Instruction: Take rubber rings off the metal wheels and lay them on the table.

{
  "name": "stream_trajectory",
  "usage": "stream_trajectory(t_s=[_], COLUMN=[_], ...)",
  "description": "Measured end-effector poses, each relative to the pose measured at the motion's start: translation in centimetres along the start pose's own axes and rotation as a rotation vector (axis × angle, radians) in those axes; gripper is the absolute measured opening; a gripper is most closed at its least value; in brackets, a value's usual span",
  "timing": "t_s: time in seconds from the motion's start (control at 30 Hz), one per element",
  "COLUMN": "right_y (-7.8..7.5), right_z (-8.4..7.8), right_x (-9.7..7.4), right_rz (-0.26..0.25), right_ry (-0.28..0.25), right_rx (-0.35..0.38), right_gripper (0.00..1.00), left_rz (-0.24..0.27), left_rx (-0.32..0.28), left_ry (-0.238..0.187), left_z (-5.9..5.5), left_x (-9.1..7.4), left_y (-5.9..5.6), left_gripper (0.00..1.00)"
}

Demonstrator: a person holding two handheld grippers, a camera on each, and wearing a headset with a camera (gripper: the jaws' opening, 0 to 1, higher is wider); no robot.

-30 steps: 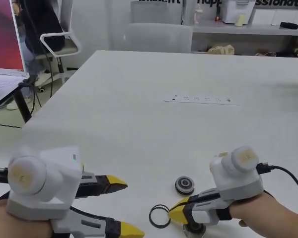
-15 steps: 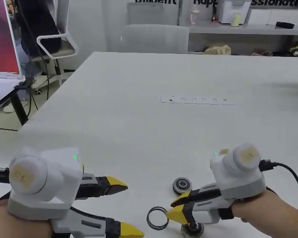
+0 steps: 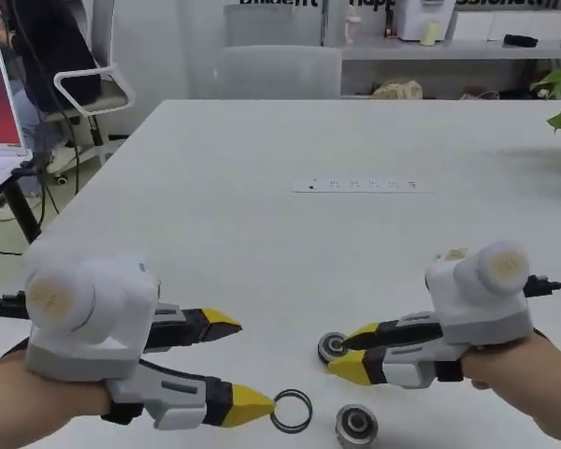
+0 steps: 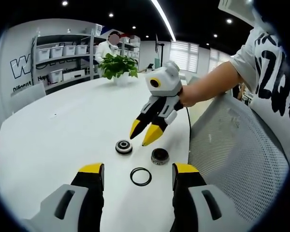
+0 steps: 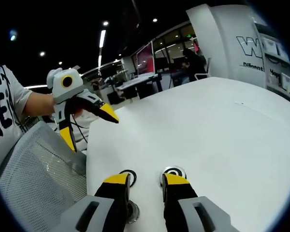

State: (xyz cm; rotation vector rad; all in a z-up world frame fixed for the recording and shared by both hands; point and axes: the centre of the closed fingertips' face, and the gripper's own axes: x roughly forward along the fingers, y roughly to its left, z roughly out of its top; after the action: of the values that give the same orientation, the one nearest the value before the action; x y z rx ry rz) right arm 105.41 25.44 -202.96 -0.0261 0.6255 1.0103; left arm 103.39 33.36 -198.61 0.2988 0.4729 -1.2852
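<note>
Black rubber ring (image 3: 272, 412) lies flat on the white table (image 3: 262, 187), off any wheel, just past the lower tip of your left gripper (image 3: 234, 363), whose jaws are spread wide and empty. A bare grey metal wheel (image 3: 356, 426) sits beside it, likely the stripped one. Your right gripper (image 3: 353, 351), jaws parted with nothing between, noses at the small dark-rimmed wheel (image 3: 331, 347), probably lined up to clamp it while the left peels its ring.

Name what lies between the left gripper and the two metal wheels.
A loose rubber ring, flat on the table; the left gripper view shows it best.
</note>
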Motion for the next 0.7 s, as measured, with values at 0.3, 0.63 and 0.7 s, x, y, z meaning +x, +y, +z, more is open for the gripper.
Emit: stream_trajectory(t_s=[0.3,0.63,0.7], right_y=[-1.7,-3.1,-3.4], right_z=[0.4,0.4,0.2], right_x=[-1.4,-2.1,-2.1], right_rz=[-0.053,-0.093,-0.100], right_ry=[-0.027,-0.042,-0.036], right_rx=[-0.003,-0.002,-0.010], right_gripper=[0.28,0.30,0.30], left_rz=[-0.003,-0.001,-0.001], left_rx=[-0.012,-0.019,-0.015], left_ry=[-0.019,-0.024,-0.022], left_z=[1.4,2.1,2.1], left_x=[1.1,2.3,2.6], left_y=[1.1,2.6,2.8], left_gripper=[0.53,0.53,0.52])
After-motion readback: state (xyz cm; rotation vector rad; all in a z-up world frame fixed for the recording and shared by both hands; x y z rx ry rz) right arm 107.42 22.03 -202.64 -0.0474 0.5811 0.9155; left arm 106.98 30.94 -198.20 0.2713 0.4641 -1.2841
